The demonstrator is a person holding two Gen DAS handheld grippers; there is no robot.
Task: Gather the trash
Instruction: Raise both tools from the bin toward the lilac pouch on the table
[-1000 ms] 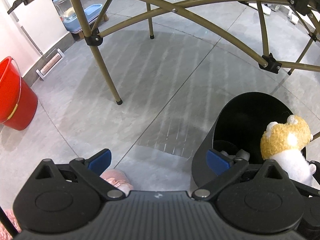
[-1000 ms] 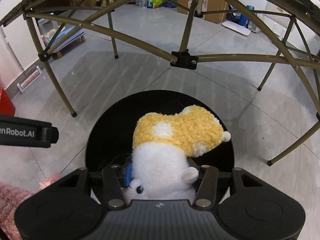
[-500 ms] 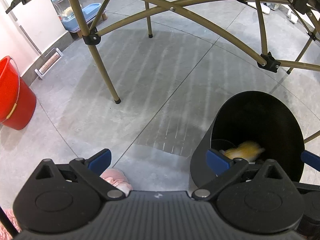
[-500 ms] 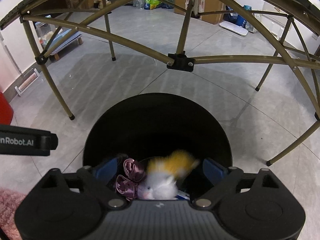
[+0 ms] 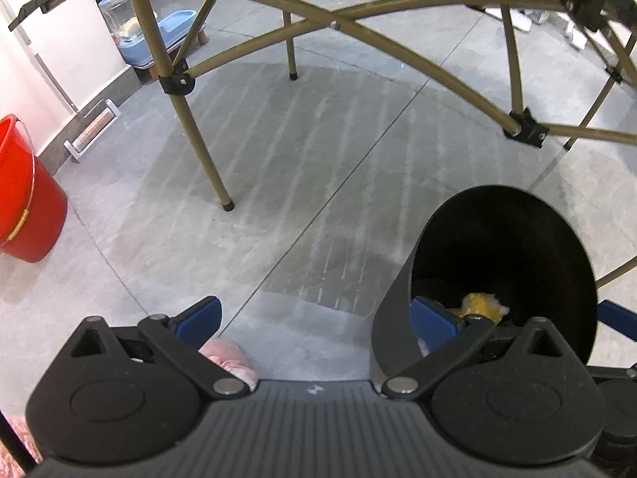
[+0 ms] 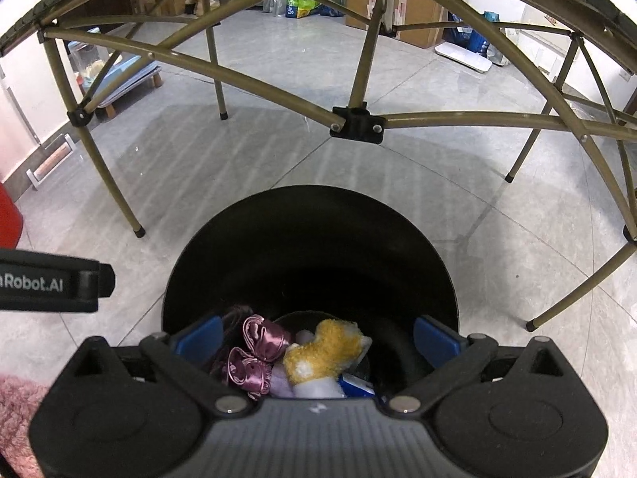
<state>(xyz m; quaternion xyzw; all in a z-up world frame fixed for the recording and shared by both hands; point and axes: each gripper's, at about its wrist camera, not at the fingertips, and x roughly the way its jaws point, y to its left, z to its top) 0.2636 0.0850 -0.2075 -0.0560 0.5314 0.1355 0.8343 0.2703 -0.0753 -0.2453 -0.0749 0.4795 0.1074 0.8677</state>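
A black trash bin [image 6: 310, 211] stands on the grey floor right under my right gripper [image 6: 318, 334]. Its jaws are opening wide, with nothing between the blue pads [image 6: 436, 336]. Deep in the bin lies a yellow and white plush toy [image 6: 322, 354], next to a crumpled purple satin piece [image 6: 258, 342] and something blue. In the left wrist view the bin [image 5: 497, 239] is at the lower right and the toy [image 5: 481, 304] shows inside it. My left gripper [image 5: 316, 316] hangs open over bare floor, left of the bin.
A folding table's olive legs [image 5: 203, 159] and cross braces [image 6: 358, 123] arch over the floor ahead. A red bucket [image 5: 28, 199] stands at the far left by the wall. A pink fluffy slipper [image 5: 227, 354] lies under my left gripper. Boxes and bags line the back.
The plush toy was clamped in my right gripper above the bin. The jaws opened and the toy dropped to the bin's bottom. The left gripper stayed put.
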